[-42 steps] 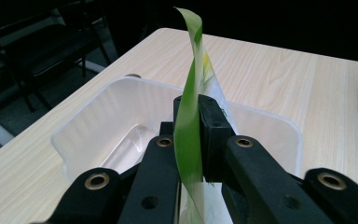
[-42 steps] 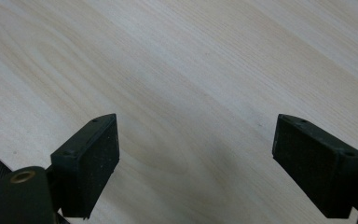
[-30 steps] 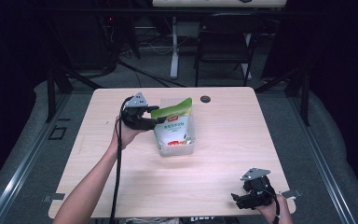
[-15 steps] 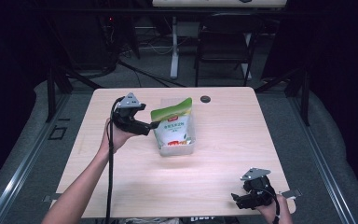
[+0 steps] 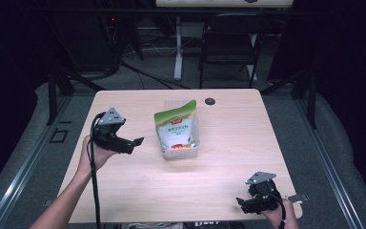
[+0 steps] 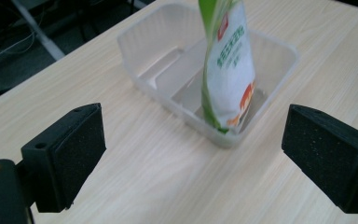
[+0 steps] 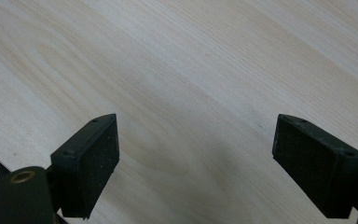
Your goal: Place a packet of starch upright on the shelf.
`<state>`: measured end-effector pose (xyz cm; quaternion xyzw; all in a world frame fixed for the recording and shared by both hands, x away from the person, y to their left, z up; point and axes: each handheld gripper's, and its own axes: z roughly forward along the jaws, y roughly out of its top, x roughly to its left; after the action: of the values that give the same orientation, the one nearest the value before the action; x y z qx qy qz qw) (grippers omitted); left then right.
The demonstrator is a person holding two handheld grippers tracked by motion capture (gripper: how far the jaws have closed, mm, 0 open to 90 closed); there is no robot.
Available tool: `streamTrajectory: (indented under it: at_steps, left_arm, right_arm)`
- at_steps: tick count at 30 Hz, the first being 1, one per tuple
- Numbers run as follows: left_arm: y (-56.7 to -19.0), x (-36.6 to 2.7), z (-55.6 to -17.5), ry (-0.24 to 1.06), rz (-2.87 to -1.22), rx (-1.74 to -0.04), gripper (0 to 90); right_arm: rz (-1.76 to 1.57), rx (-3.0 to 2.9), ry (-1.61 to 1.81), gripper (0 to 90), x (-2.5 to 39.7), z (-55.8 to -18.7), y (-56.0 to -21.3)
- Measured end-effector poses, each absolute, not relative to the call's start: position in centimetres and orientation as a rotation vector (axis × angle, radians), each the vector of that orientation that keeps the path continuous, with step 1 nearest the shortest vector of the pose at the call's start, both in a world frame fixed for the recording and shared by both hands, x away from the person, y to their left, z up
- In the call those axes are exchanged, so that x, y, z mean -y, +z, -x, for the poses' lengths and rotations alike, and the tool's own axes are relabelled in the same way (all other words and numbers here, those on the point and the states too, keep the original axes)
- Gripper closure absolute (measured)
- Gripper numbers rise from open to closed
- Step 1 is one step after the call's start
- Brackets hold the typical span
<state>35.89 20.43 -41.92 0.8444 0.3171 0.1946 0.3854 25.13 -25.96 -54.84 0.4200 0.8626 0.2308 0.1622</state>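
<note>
Clear plastic tub (image 6: pixel 279 56): a shallow rectangular container near the centre of the pale wooden table (image 5: pixel 228 129); its low walls prop what stands inside.
Green-and-white pouch (image 5: pixel 175 128): upright in the tub, leaning towards 12 o'clock, base against the near wall, so it needs no hand.
Left gripper (image 5: pixel 126 143): at 9 o'clock of the tub, apart from it, jaws spread wide and empty, aimed at the pouch.
Right gripper (image 5: pixel 248 204): at 5 o'clock near the table's edge, jaws wide, nothing between them, parked out of the way.
</note>
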Motion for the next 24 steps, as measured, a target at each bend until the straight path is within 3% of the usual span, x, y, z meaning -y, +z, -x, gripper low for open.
streamTrajectory:
  at_steps: [11, 24]
  left_arm:
    - [-44.4, -24.0, -32.2, 0.487, -2.19, -0.93, 4.6]
    - [-49.5, -26.6, -29.8, 0.384, -2.206, -1.114, 2.7]
  right_arm:
    - [-1.198, -2.461, 0.657, 13.8, 25.9, -25.2, -54.9]
    - [-1.193, -2.467, 0.652, 13.8, 25.7, -25.2, -54.9]
